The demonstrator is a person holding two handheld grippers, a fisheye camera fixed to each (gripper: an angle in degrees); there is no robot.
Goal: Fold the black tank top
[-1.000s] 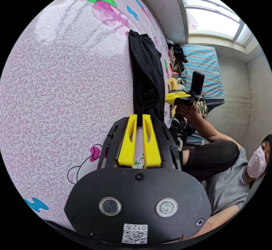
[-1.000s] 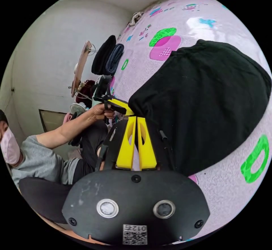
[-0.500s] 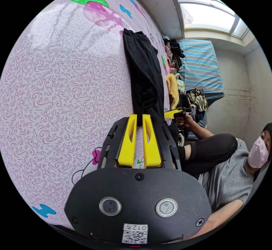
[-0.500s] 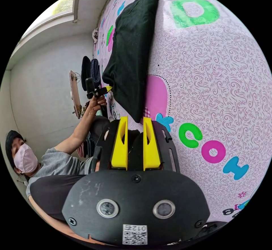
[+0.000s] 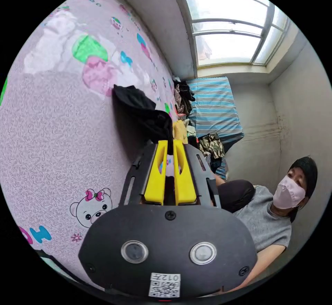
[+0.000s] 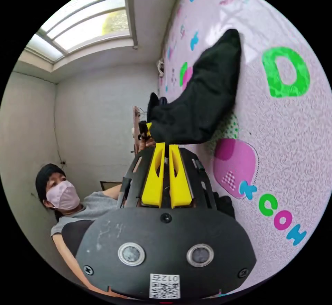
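The mat is the largest thing here, a pale pink sheet printed with fine swirls, bright letters and a cartoon bear; it looks smooth and slightly glossy where window light falls on it. On the mat, and lifted at one end, lies the tank top, a soft, matte black knit already doubled into a long narrow band. Its long axis runs from the jaws away across the mat, the far end resting on the mat near the green letter, the near end raised and gathered. The right gripper has its yellow jaws drawn narrow on that near edge, which sits right at their tips. The left gripper likewise pinches its corner of the top, jaws nearly together, cloth bunched just beyond them. Both hands seem about equally near the held end, so the next fold likely turns on carrying this edge along the band toward the end on the mat
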